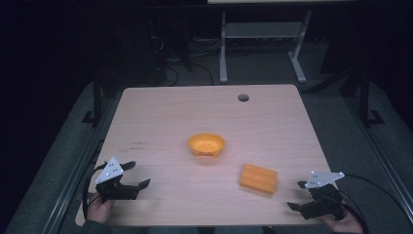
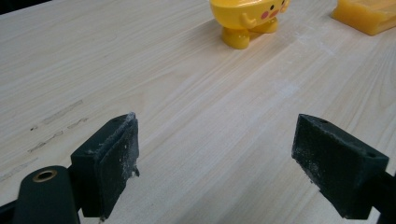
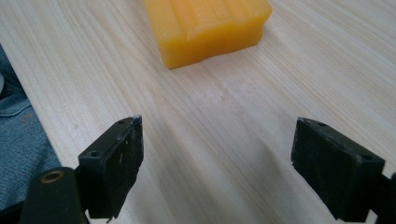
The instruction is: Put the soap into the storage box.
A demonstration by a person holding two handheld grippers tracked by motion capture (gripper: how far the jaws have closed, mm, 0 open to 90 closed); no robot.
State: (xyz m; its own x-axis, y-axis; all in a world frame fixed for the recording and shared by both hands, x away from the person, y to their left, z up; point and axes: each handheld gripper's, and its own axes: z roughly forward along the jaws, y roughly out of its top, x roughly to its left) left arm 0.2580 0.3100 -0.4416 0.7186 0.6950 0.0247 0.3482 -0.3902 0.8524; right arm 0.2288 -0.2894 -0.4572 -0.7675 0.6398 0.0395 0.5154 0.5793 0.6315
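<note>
A small yellow bowl [image 1: 206, 145] with little feet and a cartoon face stands at the middle of the light wooden table [image 1: 160, 117]. In the left gripper view the bowl [image 2: 247, 21] sits far ahead at the top. A ridged orange block [image 1: 258, 178] lies to the bowl's right and nearer to me; in the right gripper view this block [image 3: 208, 25] lies just beyond the jaws. My left gripper [image 1: 138, 175] rests at the near left of the table, open and empty. My right gripper [image 1: 297, 195] is at the near right, open and empty, pointing at the block.
A round cable hole [image 1: 243, 97] is cut near the table's far edge. White desk legs [image 1: 223, 53] and cables stand on the dark floor behind the table. In the right gripper view the table's near edge [image 3: 28, 105] runs beside blue fabric [image 3: 18, 158].
</note>
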